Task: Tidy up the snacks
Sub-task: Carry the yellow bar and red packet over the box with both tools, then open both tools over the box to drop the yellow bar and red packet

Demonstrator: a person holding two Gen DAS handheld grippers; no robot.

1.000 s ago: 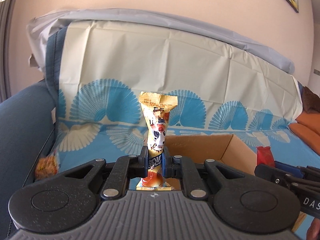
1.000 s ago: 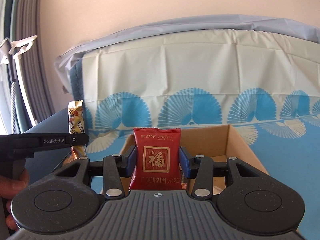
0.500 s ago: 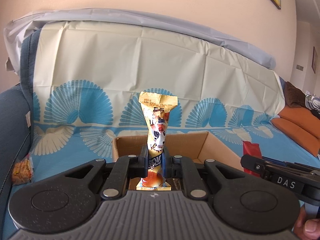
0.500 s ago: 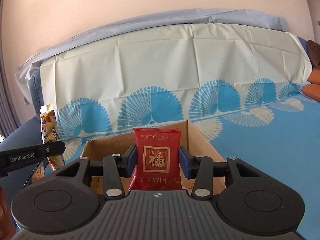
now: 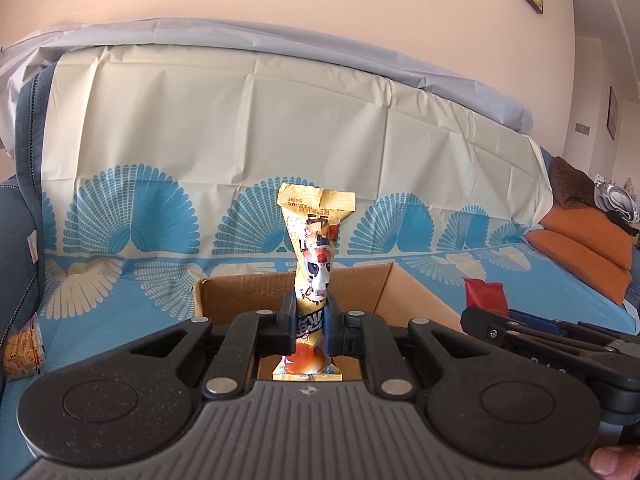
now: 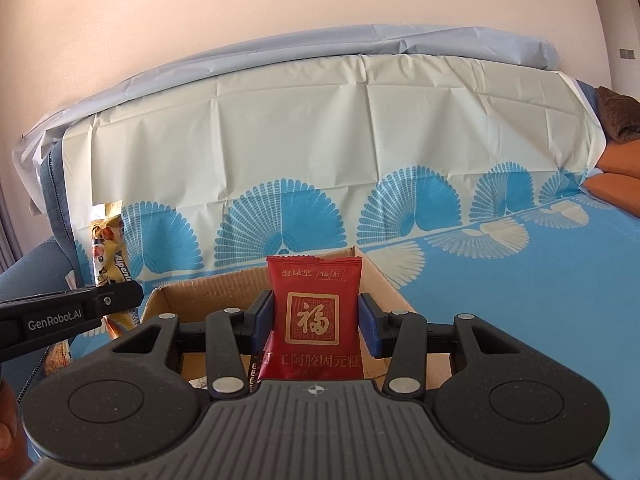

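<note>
My left gripper (image 5: 311, 326) is shut on a tall yellow snack packet (image 5: 314, 252) and holds it upright over the near side of an open cardboard box (image 5: 240, 292). My right gripper (image 6: 316, 326) is shut on a red snack packet (image 6: 314, 312) with gold characters, held upright over the same box (image 6: 208, 294). The red packet also shows in the left wrist view (image 5: 484, 294), and the yellow packet in the right wrist view (image 6: 110, 256). The box floor is mostly hidden.
The box stands on a sofa under a blue and cream fan-patterned cover (image 5: 240, 140). A clear bag of orange snacks (image 5: 22, 350) lies at the left by the dark blue armrest (image 5: 16, 240). Orange cushions (image 5: 584, 244) lie at the right.
Both grippers have swung right and come closer to the box, which now sits centred in both views. Both grips are unchanged.
</note>
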